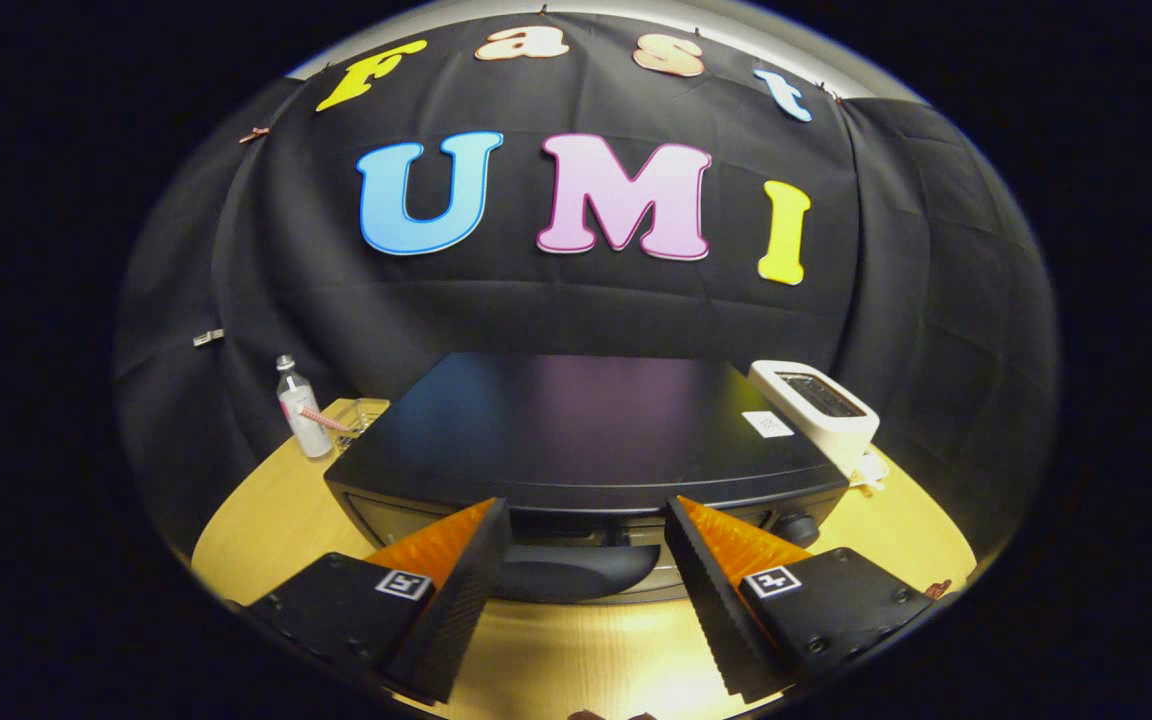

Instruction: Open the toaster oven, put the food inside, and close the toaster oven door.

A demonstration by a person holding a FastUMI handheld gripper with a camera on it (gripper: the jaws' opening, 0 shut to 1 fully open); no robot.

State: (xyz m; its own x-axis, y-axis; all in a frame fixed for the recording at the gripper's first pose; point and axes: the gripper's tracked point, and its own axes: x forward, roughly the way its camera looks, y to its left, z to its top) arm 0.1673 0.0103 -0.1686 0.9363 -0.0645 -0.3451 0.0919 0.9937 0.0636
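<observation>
Two fingers of the gripper (586, 510) are held wide apart, empty, astride the door handle (576, 572) of the closed toaster oven (576, 430) at twelve o'clock, so the handle is best gripped centrally and drawn down evenly.

A clear bottle (302, 408) with a pale label stands upright on the wooden surface (266, 520), near the black cloth wall (576, 310). Just beside it sits a small clear glass (366, 415), and a pink striped straw (326, 420) lies between the two. Well apart from them, a white pop-up toaster (816, 405) stands with its slot facing up.
</observation>
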